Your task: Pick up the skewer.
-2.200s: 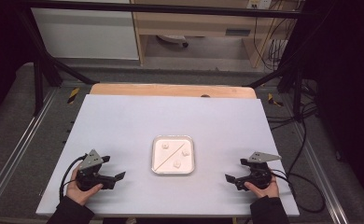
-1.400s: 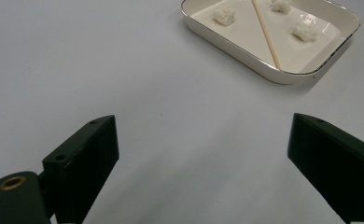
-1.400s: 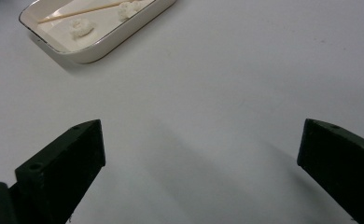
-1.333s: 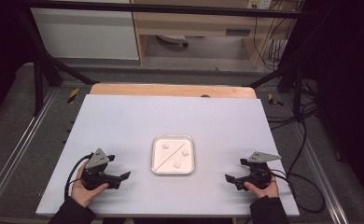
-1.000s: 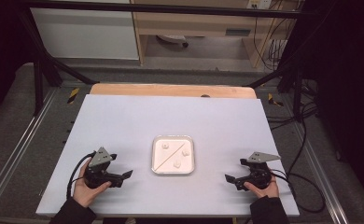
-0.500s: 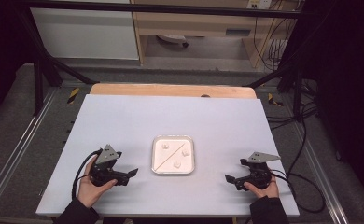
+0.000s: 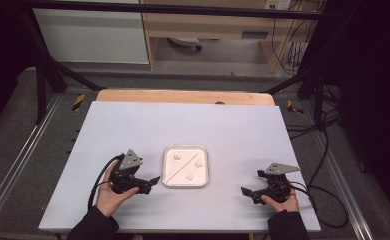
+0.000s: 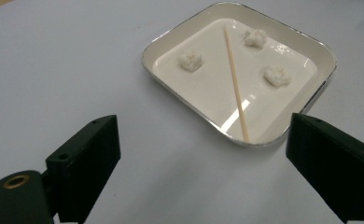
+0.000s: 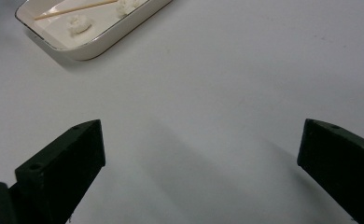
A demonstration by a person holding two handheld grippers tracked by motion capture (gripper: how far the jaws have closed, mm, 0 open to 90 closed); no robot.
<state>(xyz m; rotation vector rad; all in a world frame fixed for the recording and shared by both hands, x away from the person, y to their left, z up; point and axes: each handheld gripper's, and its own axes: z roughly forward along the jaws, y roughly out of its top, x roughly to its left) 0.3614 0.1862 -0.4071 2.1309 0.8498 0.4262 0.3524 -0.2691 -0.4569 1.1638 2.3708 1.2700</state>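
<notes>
A square white tray [image 7: 204,180] [image 8: 321,88] [image 9: 105,41] sits at the middle of the white table. A thin wooden stick [image 7: 177,167] [image 8: 235,88] [image 9: 73,9] lies diagonally in it, with three small white lumps [image 7: 189,176] [image 8: 190,60] [image 9: 76,23] around it. My left gripper [image 7: 150,182] [image 8: 208,172] is open, just left of the tray, its jaws pointing at the tray's near corner. My right gripper [image 7: 246,192] [image 9: 203,172] is open over bare table, well to the right of the tray.
The white table top [image 7: 183,130] stretches far behind the tray, with a wooden strip [image 7: 183,96] along its back edge. Black frame bars [image 7: 43,75] and cables [image 7: 328,145] flank the table. Each gripper trails a cable near the front edge.
My left gripper has moved right and slightly forward, from the table's left front area up close to the tray. The right gripper has stayed put.
</notes>
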